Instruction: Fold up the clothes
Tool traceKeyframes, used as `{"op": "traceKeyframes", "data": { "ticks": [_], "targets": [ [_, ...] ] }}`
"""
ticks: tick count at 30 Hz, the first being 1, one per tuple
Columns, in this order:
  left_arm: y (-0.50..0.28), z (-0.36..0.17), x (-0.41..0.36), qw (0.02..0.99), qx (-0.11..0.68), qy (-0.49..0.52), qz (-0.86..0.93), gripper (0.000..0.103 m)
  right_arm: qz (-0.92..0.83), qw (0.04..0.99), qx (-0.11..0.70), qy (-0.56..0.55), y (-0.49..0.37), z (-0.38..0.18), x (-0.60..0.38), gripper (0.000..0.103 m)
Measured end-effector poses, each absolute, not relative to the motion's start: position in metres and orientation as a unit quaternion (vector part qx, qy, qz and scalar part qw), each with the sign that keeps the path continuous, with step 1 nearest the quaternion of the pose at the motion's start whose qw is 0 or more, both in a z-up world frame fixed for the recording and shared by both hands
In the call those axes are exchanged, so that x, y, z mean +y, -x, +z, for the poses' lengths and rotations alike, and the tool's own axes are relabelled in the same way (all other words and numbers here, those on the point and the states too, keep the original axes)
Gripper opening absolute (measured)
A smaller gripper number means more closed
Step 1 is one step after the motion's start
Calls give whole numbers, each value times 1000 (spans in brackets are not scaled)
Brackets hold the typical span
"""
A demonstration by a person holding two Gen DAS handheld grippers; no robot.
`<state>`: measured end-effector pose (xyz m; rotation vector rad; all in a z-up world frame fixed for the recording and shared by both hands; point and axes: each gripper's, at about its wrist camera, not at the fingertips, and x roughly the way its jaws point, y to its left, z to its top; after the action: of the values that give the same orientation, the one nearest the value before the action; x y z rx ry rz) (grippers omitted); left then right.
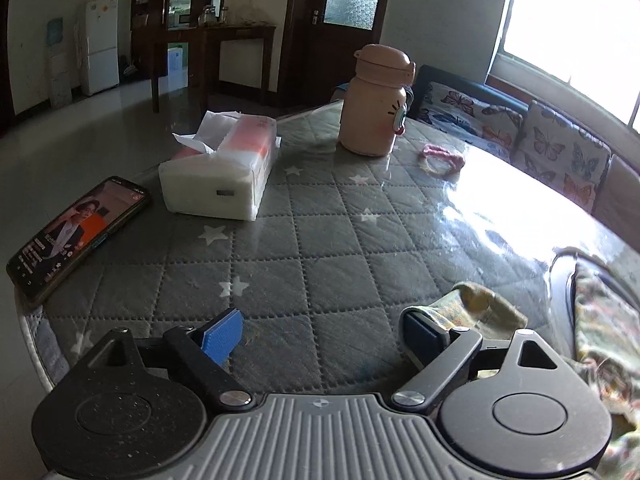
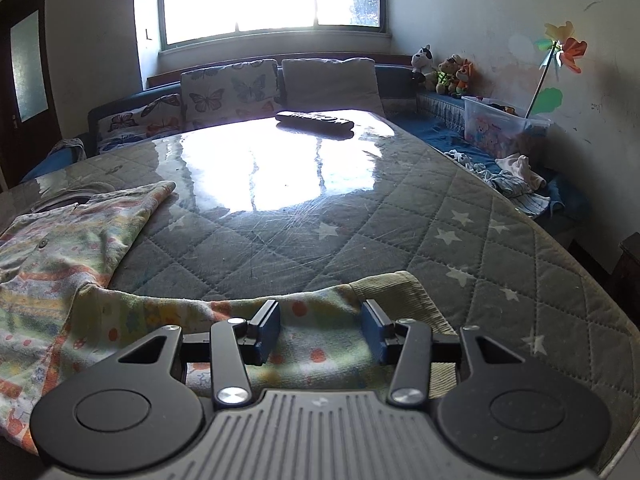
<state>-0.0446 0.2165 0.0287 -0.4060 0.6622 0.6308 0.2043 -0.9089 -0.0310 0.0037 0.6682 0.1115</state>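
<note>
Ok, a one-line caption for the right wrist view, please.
Right gripper, jaws apart, over a patterned garment on the quilted table, remote beyond.

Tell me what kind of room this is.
Most likely a home living room: a sofa with butterfly cushions under the window, a fridge at the far wall, and stuffed toys in the corner.

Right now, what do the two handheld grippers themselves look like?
Both match: a ribbed grey body, two round black discs and black link bars with silver pivot screws. The left gripper has blue pads, one showing a fine grid texture. The right gripper has dark blue pads. No cables, hands or sleeves show.
</note>
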Motion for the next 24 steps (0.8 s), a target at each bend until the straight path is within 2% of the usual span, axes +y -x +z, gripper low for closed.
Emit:
{"op": "traceKeyframes", "data": {
  "ticks": [6,14,16,20,24],
  "targets": [
    [51,43,246,859,290,232,351,89,56,943,327,-2,-205,-31,-910,46],
    [46,57,205,911,281,114,279,89,55,943,329,-1,-205,-30,-909,51],
    [39,55,182,927,288,68,229,94,56,942,331,0,-205,-30,-907,52],
    [20,39,136,934,306,-43,182,96,58,942,332,-2,-204,-30,-907,53],
    [1,21,122,926,334,-82,155,98,60,941,332,-3,-204,-30,-907,54]
  ]
}}
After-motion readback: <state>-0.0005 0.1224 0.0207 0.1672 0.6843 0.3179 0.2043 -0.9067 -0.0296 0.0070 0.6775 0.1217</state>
